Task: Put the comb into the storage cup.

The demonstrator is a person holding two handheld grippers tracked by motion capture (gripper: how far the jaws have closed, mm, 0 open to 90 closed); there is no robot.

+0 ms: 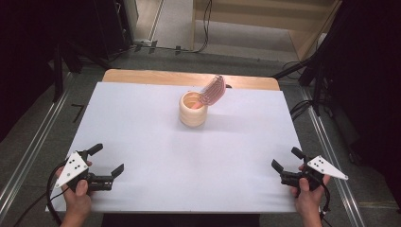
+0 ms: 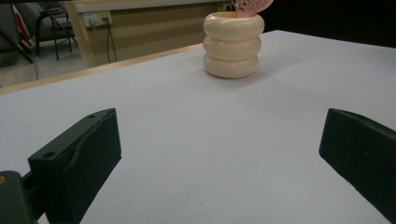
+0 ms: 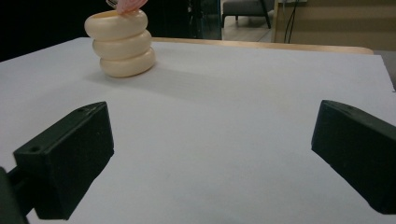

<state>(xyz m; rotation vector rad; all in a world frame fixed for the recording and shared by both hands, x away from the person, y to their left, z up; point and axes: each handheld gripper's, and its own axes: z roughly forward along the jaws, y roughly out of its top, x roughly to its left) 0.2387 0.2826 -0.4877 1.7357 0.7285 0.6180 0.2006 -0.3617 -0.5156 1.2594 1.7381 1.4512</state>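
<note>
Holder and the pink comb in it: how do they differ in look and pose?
The holder is cream, squat and made of three rounded rings; the comb is pink, flat and slotted. The holder stands upright on the white table; the comb leans, tilting out over the rim toward the right. Both sit mid-table, far from either tool.

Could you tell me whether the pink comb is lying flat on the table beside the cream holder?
No, the pink comb stands inside the cream holder, leaning out over its rim toward the far right.
</note>
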